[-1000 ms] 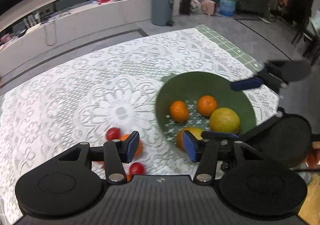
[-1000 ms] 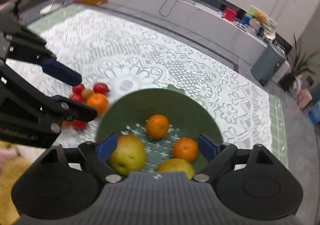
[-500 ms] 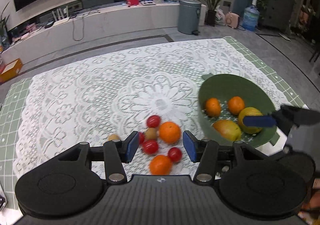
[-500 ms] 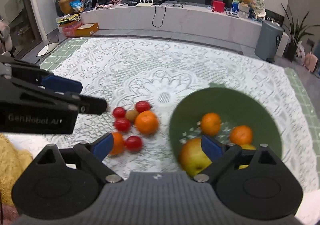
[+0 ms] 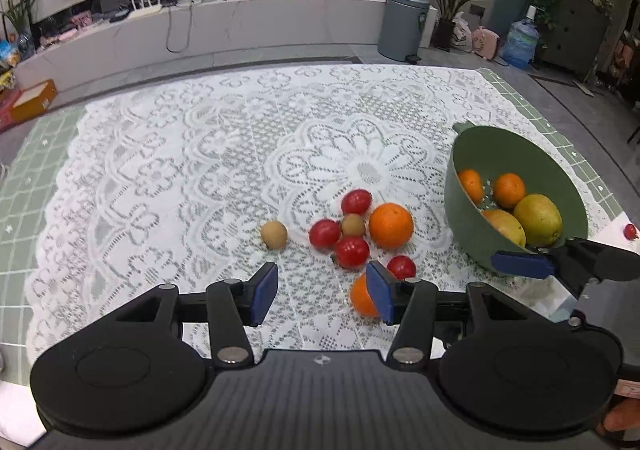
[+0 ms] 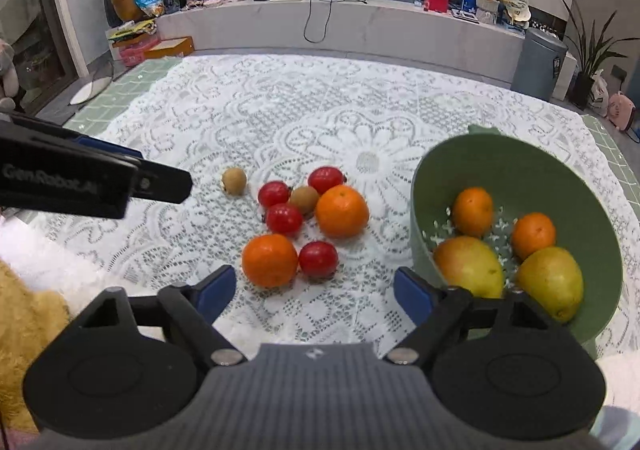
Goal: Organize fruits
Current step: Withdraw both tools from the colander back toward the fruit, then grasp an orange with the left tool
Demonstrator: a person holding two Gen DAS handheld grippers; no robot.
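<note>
the loose fruit lies in one cluster on the lace tablecloth (image 6: pixel 200 122), left of the green bowl (image 6: pixel 520 170) as the right wrist view shows it. the near orange (image 6: pixel 270 260) sits at the front of the cluster with a red tomato (image 6: pixel 319 259) touching its right side; behind them lie a second orange (image 6: pixel 342 211), three more tomatoes and a small brown fruit (image 6: pixel 305 199), and another brown fruit (image 6: pixel 234 181) stands apart to the left. the bowl, tilted toward the camera, already holds two small oranges and two larger yellow-green fruits. one small red fruit (image 5: pixel 631 231) lies alone beyond the bowl in the left wrist view

right gripper (image 6: pixel 316 292): jaws apart, nothing between the pads, having just been closing somewhat. the near orange lies just ahead of it, slightly toward its left pad. left gripper (image 5: pixel 320 296): jaws apart and empty; the same orange (image 5: pixel 362 296) shows partly behind its right pad, so it lies ahead and off to that side rather than centred

judgement: the orange is round, so no long axis governs the grasp. both grippers are near it, but the right one is better lined up and also nearer the bowl. the adjacent tomato may be nudged and roll when the pads come around the orange. sorting looks partly done, with the cluster still outside the bowl
</note>
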